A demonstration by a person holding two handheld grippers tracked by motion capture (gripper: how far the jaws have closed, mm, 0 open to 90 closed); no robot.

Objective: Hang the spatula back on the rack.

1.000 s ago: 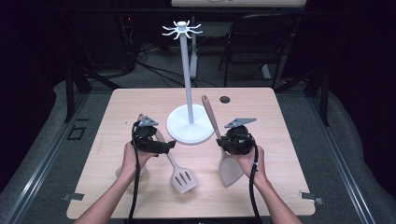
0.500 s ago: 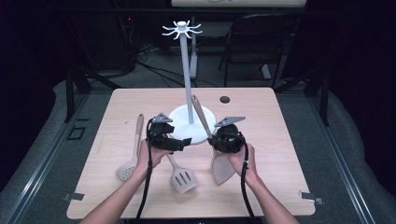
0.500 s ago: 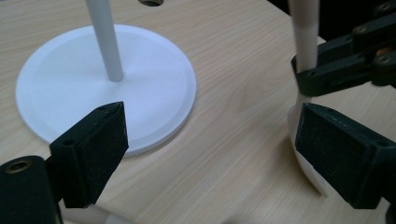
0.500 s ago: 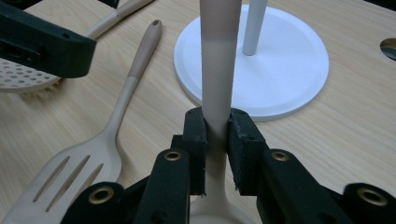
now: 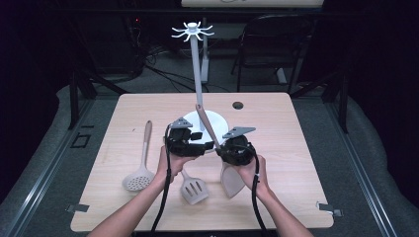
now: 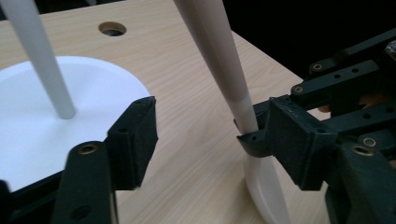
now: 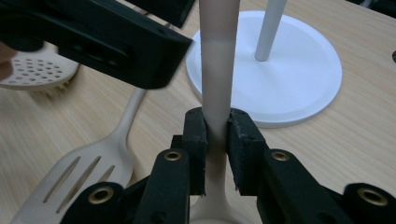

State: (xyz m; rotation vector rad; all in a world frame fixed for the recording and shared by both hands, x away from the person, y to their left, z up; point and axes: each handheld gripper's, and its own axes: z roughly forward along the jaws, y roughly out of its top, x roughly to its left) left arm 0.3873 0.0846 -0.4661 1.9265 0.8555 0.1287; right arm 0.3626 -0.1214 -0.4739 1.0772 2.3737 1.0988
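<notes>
A beige solid spatula (image 5: 231, 180) stands tilted, its blade on the table and its handle (image 7: 218, 70) leaning toward the white stand's pole (image 5: 197, 69). My right gripper (image 5: 222, 147) (image 7: 217, 128) is shut on the lower handle. My left gripper (image 5: 205, 146) (image 6: 210, 130) reaches in from the left, and the same handle (image 6: 219, 60) sits between its jaws. The handle lies close to one jaw, with a wide gap to the other. These jaws have just been closing and are open around the handle.
The stand's round white base (image 5: 222, 121) (image 7: 299, 79) lies just behind both grippers. A slotted spatula (image 5: 193, 190) (image 7: 84, 172) and a perforated skimmer (image 5: 138, 180) (image 7: 37, 70) lie flat at the front left. A round hole (image 5: 238, 105) is in the tabletop at the back.
My left gripper has moved right, away from the skimmer, to the spatula's handle, and its jaws have narrowed. My right gripper has shifted left with the spatula, whose handle now leans nearer the pole.
</notes>
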